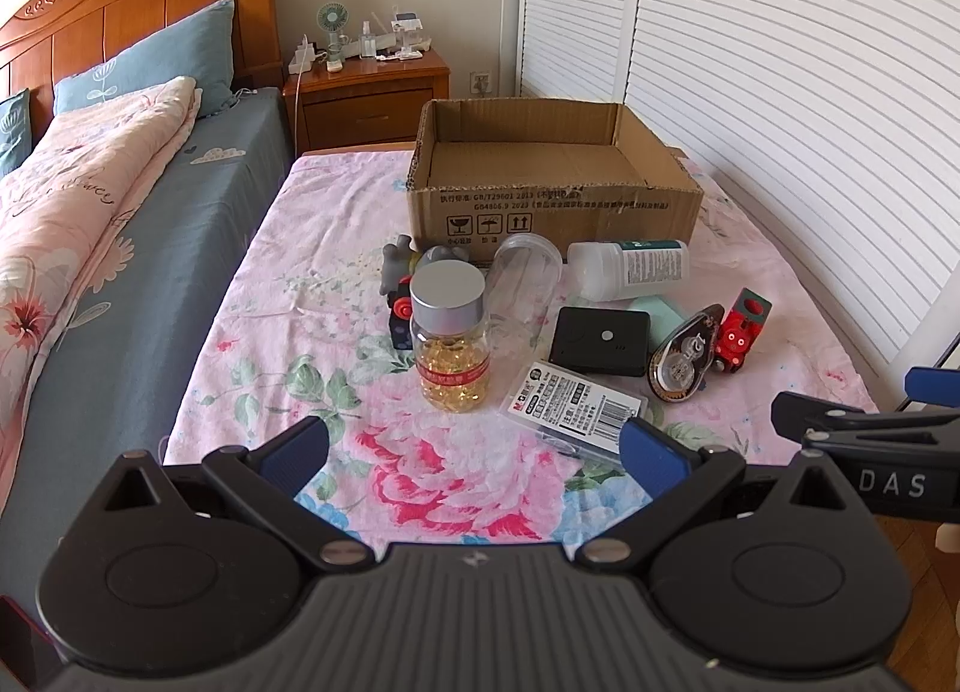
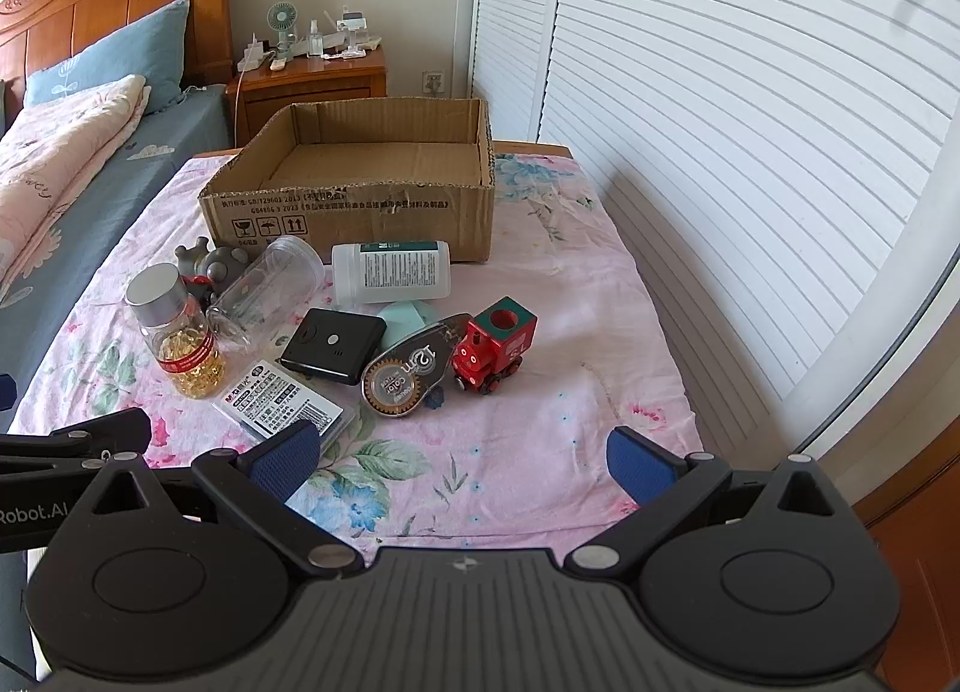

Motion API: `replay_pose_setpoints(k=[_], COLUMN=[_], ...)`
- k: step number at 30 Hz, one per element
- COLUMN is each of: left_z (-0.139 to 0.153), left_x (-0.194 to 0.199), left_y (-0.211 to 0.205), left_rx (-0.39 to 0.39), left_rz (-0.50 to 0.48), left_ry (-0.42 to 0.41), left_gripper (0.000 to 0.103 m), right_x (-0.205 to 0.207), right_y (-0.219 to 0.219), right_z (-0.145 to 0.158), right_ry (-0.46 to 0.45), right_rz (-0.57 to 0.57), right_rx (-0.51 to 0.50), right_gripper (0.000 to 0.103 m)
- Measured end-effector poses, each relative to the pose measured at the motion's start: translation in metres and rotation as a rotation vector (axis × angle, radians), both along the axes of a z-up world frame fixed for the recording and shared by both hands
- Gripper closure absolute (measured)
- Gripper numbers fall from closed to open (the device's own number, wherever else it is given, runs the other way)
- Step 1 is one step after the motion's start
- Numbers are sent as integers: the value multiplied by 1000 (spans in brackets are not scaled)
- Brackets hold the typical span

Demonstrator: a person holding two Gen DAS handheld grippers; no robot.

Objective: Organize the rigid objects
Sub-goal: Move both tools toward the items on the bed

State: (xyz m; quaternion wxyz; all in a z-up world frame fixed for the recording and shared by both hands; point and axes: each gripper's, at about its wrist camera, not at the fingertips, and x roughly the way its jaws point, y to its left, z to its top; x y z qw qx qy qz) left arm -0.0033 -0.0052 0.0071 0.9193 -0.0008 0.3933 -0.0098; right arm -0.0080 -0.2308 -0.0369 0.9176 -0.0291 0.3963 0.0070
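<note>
Covering the low table was a pink floral cloth (image 1: 336,224), and the task's things lay clustered on it in front of an open brown cardboard box (image 1: 552,200), which showed only its bare cardboard floor. A clear jar of golden capsules with a silver lid (image 1: 449,338) stood upright at the left of the cluster; just behind it sat a grey rubbery toy animal (image 1: 399,266), partly hidden, so its exact shape was hard to make out. A clear empty plastic jar (image 1: 522,284) and a white bottle with a green label (image 1: 630,269) lay on their sides close to the box. Nearer the cameras were a flat black plastic case (image 1: 600,341), a flat clear pack with a printed label (image 1: 573,401), a teardrop-shaped correction tape dispenser (image 1: 687,362) and a red wooden toy train (image 2: 495,347). A pale green block (image 1: 660,308) peeked out behind the dispenser.

The left gripper (image 1: 474,455) and the right gripper (image 2: 462,461) hung over the near edge of the cloth, both with blue pads spread wide and nothing between them (neither touched any object).

A bed with a blue-grey sheet and pink quilt (image 1: 90,224) ran along the left beneath an orange wooden headboard (image 1: 138,2). A matching wooden nightstand (image 1: 372,92) held a small green fan (image 1: 332,26). White louvred doors (image 1: 750,62) filled the right side.
</note>
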Motion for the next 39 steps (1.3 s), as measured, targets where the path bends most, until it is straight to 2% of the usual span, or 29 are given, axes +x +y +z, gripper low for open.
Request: replay_pose_setpoints(k=[30, 39], left_z=[1, -1], left_x=[0, 4], left_y=[-2, -2], left_rx=[1, -7], left_rz=[-34, -103], left_ry=[-34, -59], left_gripper=[1, 1], right_x=[-1, 1], right_y=[1, -5], right_z=[1, -3], right_ry=[-34, -105], right_rz=[-5, 70], right_rx=[-10, -4], right_gripper=[0, 0])
